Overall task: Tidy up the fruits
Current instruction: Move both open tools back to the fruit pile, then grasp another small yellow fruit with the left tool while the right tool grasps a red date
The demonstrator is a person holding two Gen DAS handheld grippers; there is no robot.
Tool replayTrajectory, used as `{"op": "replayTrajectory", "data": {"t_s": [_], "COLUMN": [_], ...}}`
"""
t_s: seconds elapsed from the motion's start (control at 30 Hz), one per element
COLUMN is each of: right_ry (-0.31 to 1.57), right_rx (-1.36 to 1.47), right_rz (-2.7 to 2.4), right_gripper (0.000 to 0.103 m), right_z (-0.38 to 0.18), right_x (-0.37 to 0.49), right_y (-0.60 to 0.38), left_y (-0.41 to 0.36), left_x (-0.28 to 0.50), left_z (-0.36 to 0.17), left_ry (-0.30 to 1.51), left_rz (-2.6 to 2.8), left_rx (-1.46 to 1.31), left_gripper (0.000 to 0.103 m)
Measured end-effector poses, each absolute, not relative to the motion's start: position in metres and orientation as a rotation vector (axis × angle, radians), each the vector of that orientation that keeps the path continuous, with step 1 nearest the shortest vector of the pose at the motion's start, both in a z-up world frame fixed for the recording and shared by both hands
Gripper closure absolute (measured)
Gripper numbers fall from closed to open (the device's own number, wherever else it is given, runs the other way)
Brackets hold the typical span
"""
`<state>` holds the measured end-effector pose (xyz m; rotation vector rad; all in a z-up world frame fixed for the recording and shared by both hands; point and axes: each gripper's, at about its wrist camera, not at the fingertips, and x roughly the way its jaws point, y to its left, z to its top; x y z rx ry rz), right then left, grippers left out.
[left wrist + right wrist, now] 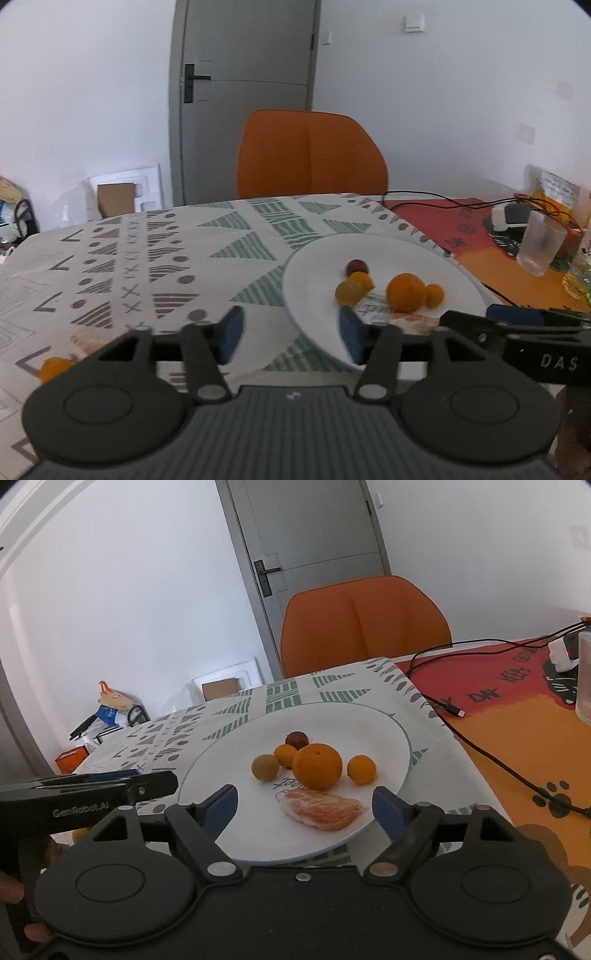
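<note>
A white plate (236,834) on the patterned tablecloth holds a big orange (317,766), two small orange fruits (361,770) (285,755), a yellow-green round fruit (265,768), a dark red fruit (296,739) and a peeled citrus piece (321,809). My right gripper (304,806) is open and empty over the plate's near rim, close to the peeled piece. My left gripper (291,334) is open and empty at the plate's (314,280) left edge. A small orange fruit (53,369) lies on the cloth at the left.
An orange chair (310,155) stands behind the table. A red-orange mat (517,716) on the right carries black cables (480,746), a clear glass (539,245) and a charger (509,218). Boxes and bags sit on the floor by the door.
</note>
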<state>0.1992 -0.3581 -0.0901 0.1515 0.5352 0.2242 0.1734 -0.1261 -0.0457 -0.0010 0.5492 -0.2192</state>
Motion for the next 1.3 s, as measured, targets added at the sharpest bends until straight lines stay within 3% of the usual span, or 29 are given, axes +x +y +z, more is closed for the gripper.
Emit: {"op": "replayTrajectory", "data": {"t_s": [0.07,0.37,0.5,1.3], "right_ry": [0.539,0.526,0.526,0.515], "right_rx": [0.154,0.130,0.130,0.115], "right_rz": [0.229,0.250,0.253,0.318], "right_gripper": [0.022,0.008,0.000,0.000], "right_z": [-0.089,-0.086,-0.086,-0.086], "right_x": [0.200,0.198,0.198,0.190], "right_y": [-0.355,-0.334,-0.328,-0.295], "left_y": [-0.121,-0.092,-0.079,-0.038], "left_x": [0.171,0.161,0.159,0.134], "left_z": [-0.044,-0.038,-0.039,-0.046], "left_ry": [0.540,0.532,0.535,0.541], "left_rz": [-0.192,-0.128,-0.094,-0.007], "left_rx": [0.000,-0.008,-0.027,-0.057], "left_gripper": [0.028,0.009,0.009,0.008]}}
